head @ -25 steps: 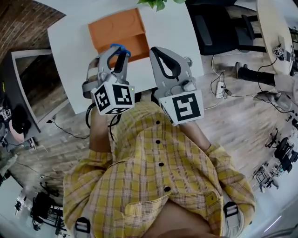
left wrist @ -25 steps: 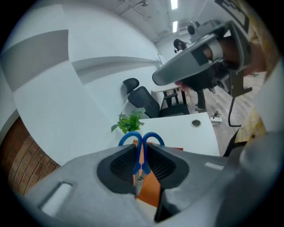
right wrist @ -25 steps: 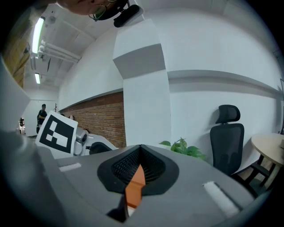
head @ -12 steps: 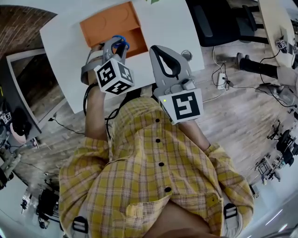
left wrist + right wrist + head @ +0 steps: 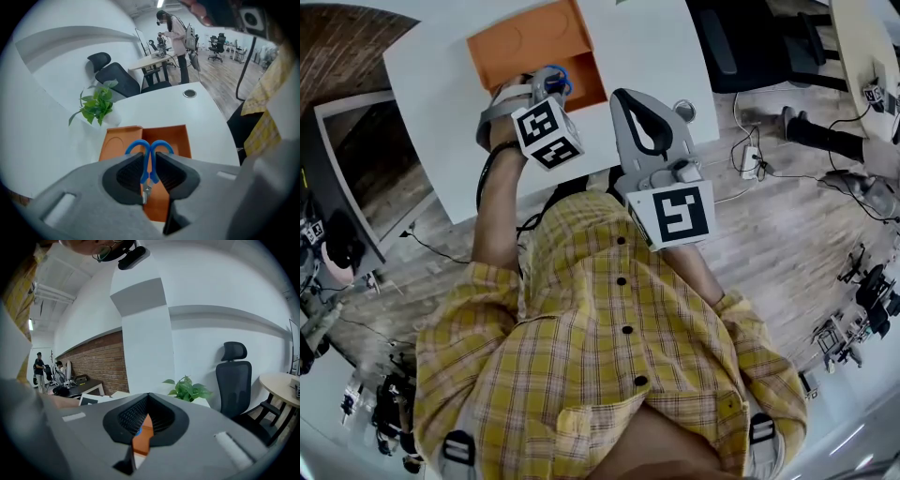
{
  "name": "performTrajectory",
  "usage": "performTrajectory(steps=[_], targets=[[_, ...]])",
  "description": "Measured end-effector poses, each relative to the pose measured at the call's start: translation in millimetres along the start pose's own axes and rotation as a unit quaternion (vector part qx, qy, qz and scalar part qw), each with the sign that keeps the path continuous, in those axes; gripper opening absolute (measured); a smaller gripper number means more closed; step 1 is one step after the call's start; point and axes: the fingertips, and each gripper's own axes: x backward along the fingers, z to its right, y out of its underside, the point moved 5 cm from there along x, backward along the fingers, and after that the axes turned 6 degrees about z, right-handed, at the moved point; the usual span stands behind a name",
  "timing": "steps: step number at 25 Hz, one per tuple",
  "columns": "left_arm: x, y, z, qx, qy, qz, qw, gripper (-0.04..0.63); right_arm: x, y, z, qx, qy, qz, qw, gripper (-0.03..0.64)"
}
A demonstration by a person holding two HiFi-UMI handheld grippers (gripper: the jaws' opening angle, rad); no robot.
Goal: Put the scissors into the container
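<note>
A potted plant (image 5: 96, 105) stands toward the far left corner of the white table (image 5: 441, 131), with a black office chair (image 5: 115, 77) behind it. The orange container (image 5: 530, 42) lies open on the table's left half, closer to the person than the plant. Its left section is shallow with a round recess, and its right section is deeper and darker.

The left gripper (image 5: 551, 84) is held over the near part of the container, above the deeper right section. Its jaws stand narrow and press on the scissors (image 5: 149, 159) from both sides. The blue handle loops poke out past the jaw tips, away from the person, and the metal pivot sits back between the pads. The scissors are up in the grip over the container; whether they touch it cannot be told.

Farther right, a round cable port (image 5: 189, 93) sits in the tabletop toward the far right edge.

The right gripper (image 5: 623, 97) hangs at the table's near edge, just beside the left one and clear of the container. Its jaw tips meet with nothing between them, and only a sliver of orange shows through the gap behind the pads.
</note>
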Motion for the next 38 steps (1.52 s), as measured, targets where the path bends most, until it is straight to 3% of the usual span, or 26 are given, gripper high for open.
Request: performTrajectory(steps=[12, 26, 38], targets=[[-47, 17, 14, 0.001, 0.058, -0.024, 0.998, 0.087, 2, 2, 2, 0.001, 0.012, -0.006, 1.0, 0.006], [-91, 29, 24, 0.023, 0.083, -0.015, 0.9962, 0.087, 4, 7, 10, 0.003, 0.025, -0.012, 1.0, 0.006], [-98, 31, 27, 0.024, 0.09, -0.02, 0.9955, 0.087, 4, 4, 9, 0.008, 0.018, -0.009, 1.0, 0.006]])
